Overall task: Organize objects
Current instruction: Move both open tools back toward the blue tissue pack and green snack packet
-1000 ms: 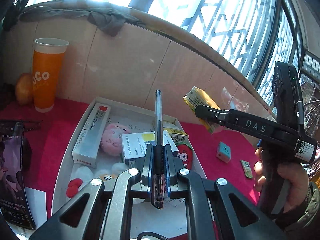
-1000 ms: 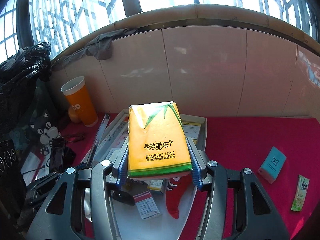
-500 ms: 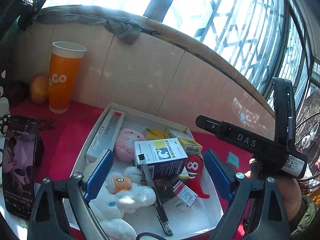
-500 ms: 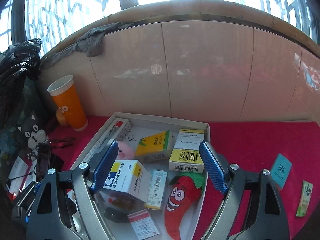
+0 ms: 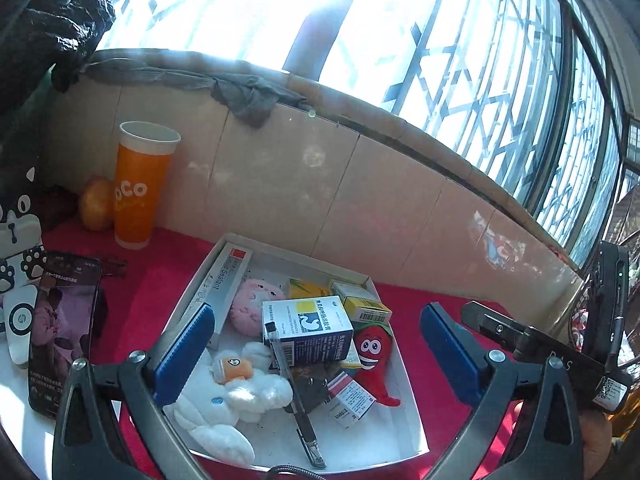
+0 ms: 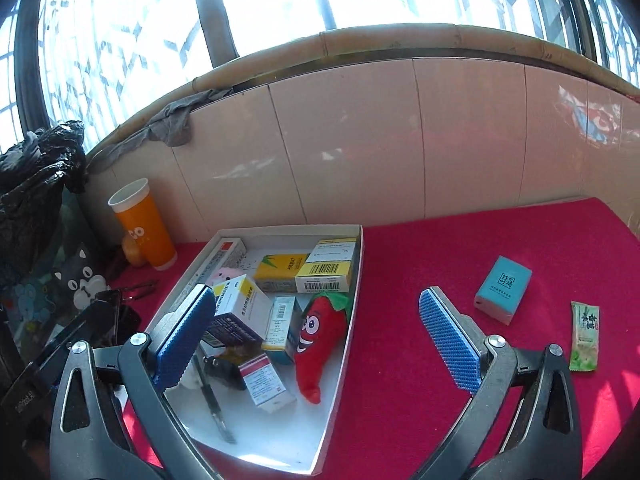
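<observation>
Through my left wrist camera, my left gripper [image 5: 316, 354] hangs over the white tray [image 5: 412, 412] with its jaws spread wide and nothing between the blue pads. Below them the pen [image 5: 294, 392] lies in the tray, slanting across a dark object, its upper end against the blue-and-white medicine box [image 5: 308, 330]. Beside that box sit the red chilli plush [image 5: 374, 354], the pink plush [image 5: 256, 306], the white plush [image 5: 232, 400] and the long sealant box [image 5: 228, 292] along the tray's left wall. The yellow tissue pack [image 5: 308, 289] lies near the far wall. An orange cup [image 5: 140, 188] stands on the red desk [image 5: 136, 304] beyond the tray, and a phone [image 5: 60, 328] lies at the left.

Through my right wrist camera, my right gripper [image 6: 320, 338] has its jaws opening, already wide, and they hold nothing. The left pad hangs over the tray [image 6: 344, 344], the right pad over bare red desk [image 6: 440, 248]. The yellow tissue pack [image 6: 280, 267] rests in the tray's far part, beside a yellow barcoded box [image 6: 326, 274]. Out on the desk to the right lie a blue packet [image 6: 502, 296] and a green sachet [image 6: 584, 336], well apart from the tray.
</observation>
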Tool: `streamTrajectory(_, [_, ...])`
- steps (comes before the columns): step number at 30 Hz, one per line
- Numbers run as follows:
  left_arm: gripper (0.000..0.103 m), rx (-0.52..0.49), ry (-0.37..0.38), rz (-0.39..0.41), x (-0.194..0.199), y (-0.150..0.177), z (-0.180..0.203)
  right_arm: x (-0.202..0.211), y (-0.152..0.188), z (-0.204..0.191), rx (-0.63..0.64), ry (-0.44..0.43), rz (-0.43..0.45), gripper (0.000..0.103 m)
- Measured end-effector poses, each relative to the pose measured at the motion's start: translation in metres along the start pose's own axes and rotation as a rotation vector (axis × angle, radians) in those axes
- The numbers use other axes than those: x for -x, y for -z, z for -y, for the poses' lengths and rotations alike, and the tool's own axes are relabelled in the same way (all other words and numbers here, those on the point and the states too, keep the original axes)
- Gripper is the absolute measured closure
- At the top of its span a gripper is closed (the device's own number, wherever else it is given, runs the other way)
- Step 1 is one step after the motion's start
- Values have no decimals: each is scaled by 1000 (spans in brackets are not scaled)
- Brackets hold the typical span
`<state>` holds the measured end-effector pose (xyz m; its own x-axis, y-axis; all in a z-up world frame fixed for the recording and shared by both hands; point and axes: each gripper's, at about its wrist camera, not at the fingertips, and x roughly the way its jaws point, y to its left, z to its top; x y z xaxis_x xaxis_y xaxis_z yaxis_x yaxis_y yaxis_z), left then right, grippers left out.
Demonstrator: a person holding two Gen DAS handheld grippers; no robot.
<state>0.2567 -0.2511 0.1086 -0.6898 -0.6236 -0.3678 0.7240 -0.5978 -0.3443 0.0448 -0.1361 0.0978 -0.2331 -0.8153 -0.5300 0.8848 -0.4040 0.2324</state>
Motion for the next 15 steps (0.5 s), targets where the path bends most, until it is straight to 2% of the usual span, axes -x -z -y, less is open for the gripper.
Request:
streamTrajectory(9, [0,-119,-28,-55,-1,9,43,19,19,36,-84,14,-15,0])
streamTrajectory(15, [0,-185,-34,-124,-11,21,69,34,28,68,-147,44,-5,0])
